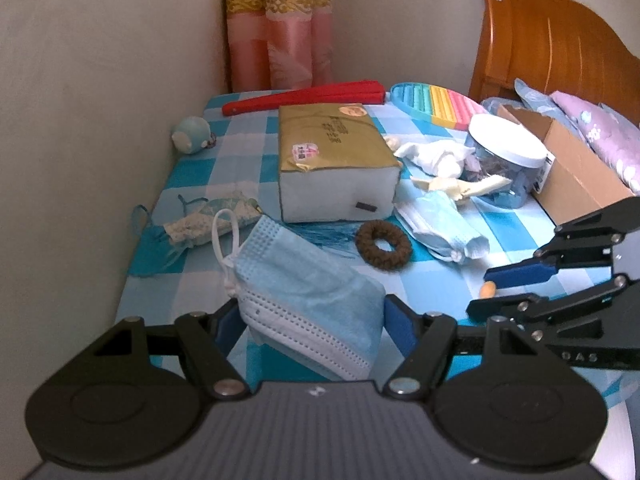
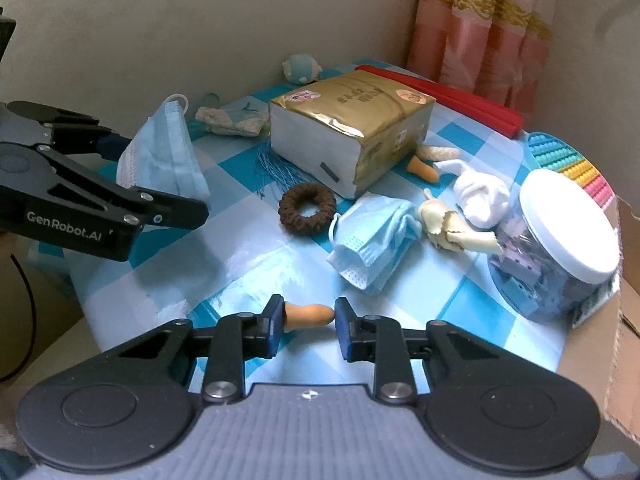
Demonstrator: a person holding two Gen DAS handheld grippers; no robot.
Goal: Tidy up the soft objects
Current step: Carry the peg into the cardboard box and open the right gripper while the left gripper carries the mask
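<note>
My left gripper [image 1: 312, 316] is shut on a light blue face mask [image 1: 304, 292] and holds it above the checked cloth; it also shows in the right wrist view [image 2: 164, 152]. My right gripper [image 2: 308, 320] is shut on a small tan soft piece [image 2: 308, 315], its fingers [image 1: 516, 276] seen at the right of the left wrist view. A second crumpled blue mask [image 2: 372, 236], a brown scrunchie [image 2: 307, 208], a white sock bundle [image 2: 482, 196], a cream soft toy [image 2: 448, 226] and a patterned fabric pouch [image 1: 208, 220] lie on the cloth.
A gold tissue pack [image 1: 336, 160] sits mid-table. A clear jar with a white lid [image 2: 560, 244], a cardboard box [image 1: 572, 172], a rainbow mat [image 1: 436, 100], a red folded fan [image 1: 304, 96] and a teal plush ball [image 1: 192, 134] ring it. Wall on the left.
</note>
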